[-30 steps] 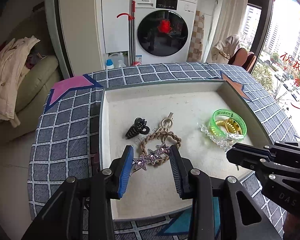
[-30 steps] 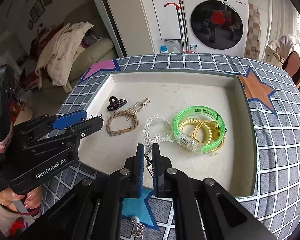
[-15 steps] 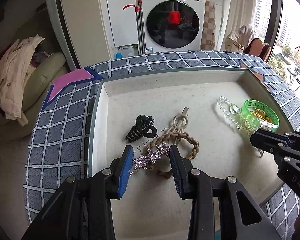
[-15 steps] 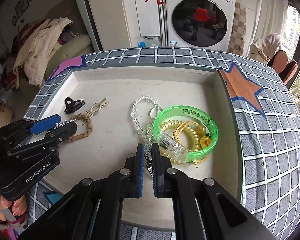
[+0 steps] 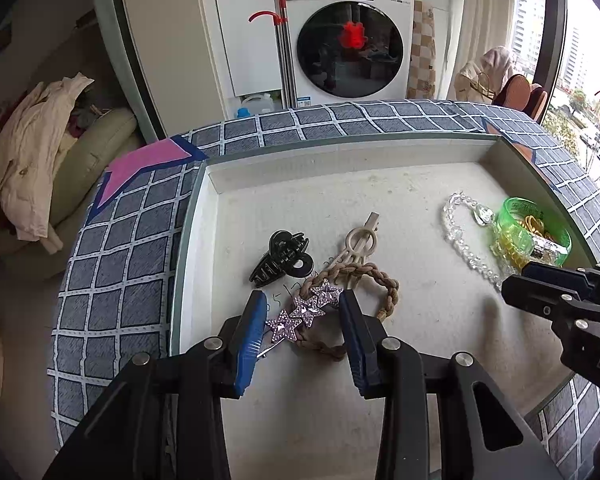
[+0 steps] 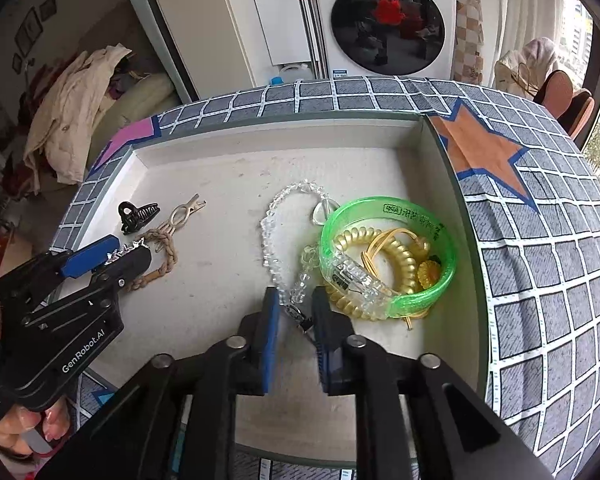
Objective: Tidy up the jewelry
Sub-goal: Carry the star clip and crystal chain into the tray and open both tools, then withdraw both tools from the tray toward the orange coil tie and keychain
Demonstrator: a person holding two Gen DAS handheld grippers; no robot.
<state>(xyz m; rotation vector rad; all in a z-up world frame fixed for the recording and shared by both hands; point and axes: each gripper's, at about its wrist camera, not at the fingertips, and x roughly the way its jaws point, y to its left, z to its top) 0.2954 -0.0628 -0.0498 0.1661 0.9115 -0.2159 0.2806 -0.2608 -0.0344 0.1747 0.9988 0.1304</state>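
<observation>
A purple star hair clip [image 5: 302, 312] sits between the pads of my left gripper [image 5: 303, 312], which grips it over a brown braided band [image 5: 364, 280]. A black claw clip [image 5: 281, 257] and a beige clip [image 5: 360, 240] lie just beyond. My right gripper [image 6: 295, 312] has its jaws parted around the clasp end of a clear bead bracelet [image 6: 274, 216]. A green bangle [image 6: 388, 252] holding a gold coil tie [image 6: 396, 258] lies right of it. All lie in a white tray [image 6: 228, 144].
The tray is sunk in a grid-patterned cloth with a pink star [image 5: 140, 168] and an orange star [image 6: 480, 148]. A washing machine [image 5: 352, 40] stands behind, a sofa with clothes [image 5: 32, 152] to the left.
My right gripper has opened from shut and released the bead bracelet's clasp in the tray. My left gripper stays on the star clip, moved slightly forward.
</observation>
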